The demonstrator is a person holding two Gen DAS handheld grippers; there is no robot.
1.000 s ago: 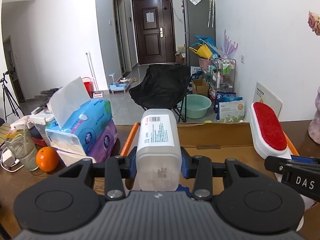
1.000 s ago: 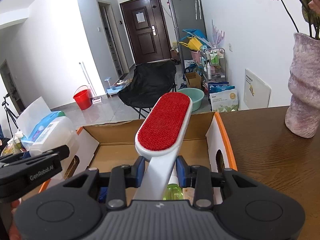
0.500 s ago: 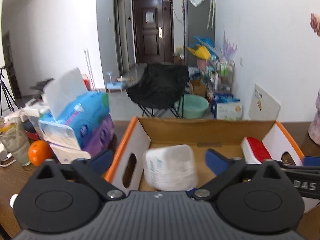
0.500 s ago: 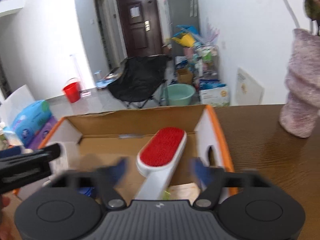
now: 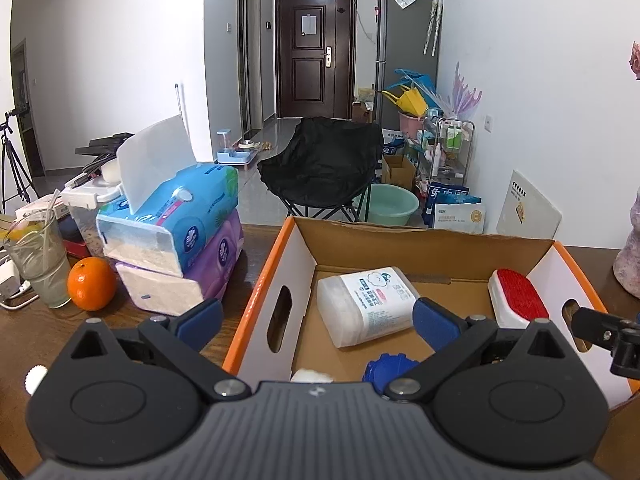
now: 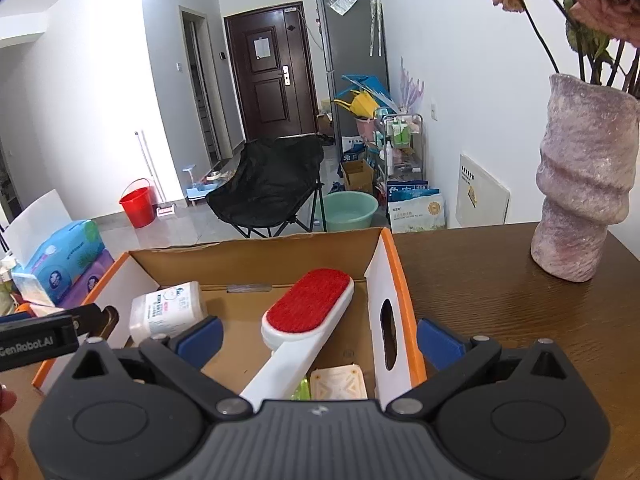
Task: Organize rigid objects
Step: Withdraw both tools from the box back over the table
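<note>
- Both items have dropped from my tongs into the box [image 5: 298,256].
- Left gripper [image 5: 316,320]: jaws wide apart, nothing held; the jar [image 5: 366,306] lies on its side on the box floor.
- Right gripper [image 6: 320,336]: jaws still opening, pads clear of the brush [image 6: 308,314], which leans inside the box near its right wall.

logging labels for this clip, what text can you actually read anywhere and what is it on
"GenRobot.AI": on the side of the left gripper, seen from the right wrist camera.
White container in the cardboard box: printed label, too small to read.
Tissue packs: logo and print, unreadable.
Bags on the floor and the white board by the wall: print too blurred.
</note>
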